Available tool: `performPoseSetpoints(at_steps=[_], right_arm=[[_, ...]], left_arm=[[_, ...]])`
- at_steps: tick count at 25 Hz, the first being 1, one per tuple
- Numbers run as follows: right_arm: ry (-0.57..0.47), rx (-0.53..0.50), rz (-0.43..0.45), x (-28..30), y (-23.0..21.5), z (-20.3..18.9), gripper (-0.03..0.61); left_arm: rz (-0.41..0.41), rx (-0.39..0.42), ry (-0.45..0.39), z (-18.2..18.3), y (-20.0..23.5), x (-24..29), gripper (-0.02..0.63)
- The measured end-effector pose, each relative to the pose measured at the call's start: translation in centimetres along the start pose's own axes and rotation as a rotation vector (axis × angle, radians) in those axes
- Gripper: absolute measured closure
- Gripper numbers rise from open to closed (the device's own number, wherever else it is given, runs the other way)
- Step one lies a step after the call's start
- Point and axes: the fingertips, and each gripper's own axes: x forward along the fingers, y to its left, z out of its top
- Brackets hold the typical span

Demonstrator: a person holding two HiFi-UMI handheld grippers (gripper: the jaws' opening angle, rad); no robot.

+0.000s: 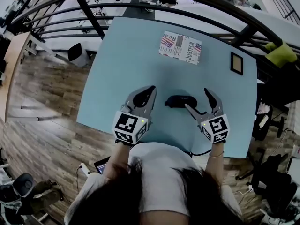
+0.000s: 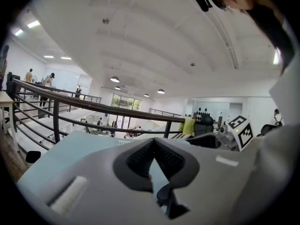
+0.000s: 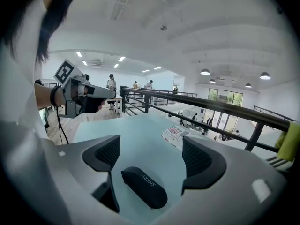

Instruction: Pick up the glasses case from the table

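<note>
A black oblong glasses case (image 1: 180,101) lies flat on the light blue table (image 1: 126,64), near its front edge. My right gripper (image 1: 197,100) is open just right of the case, with its left finger by the case's right end. In the right gripper view the case (image 3: 144,187) lies low between the two wide-apart pads of that gripper (image 3: 151,154), touching neither. My left gripper (image 1: 151,89) hovers left of the case with its jaws together and nothing held. In the left gripper view its pads (image 2: 140,161) meet at the tips.
A printed booklet with flag pictures (image 1: 180,47) lies at the table's far side, and a small dark framed object (image 1: 236,63) sits at the far right. A black railing (image 1: 140,7) runs beyond the table. Wooden floor (image 1: 42,102) lies to the left.
</note>
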Motion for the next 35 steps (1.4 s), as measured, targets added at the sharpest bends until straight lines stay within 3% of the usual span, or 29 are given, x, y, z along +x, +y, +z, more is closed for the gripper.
performPoseSetpoints(at_steps=[23,35], right_arm=[[0.253,-0.109,0.248,4.7,2.2,-7.8,0.175],[0.399,-0.222,0.365,6.7,3.4,-12.7,0.175]], left_arm=[[-0.056,-0.015,0.083,-3.7,-1.4,3.6,0.557],[-0.067,-0.017,0.110,-4.9,-1.8,4.4,0.557]])
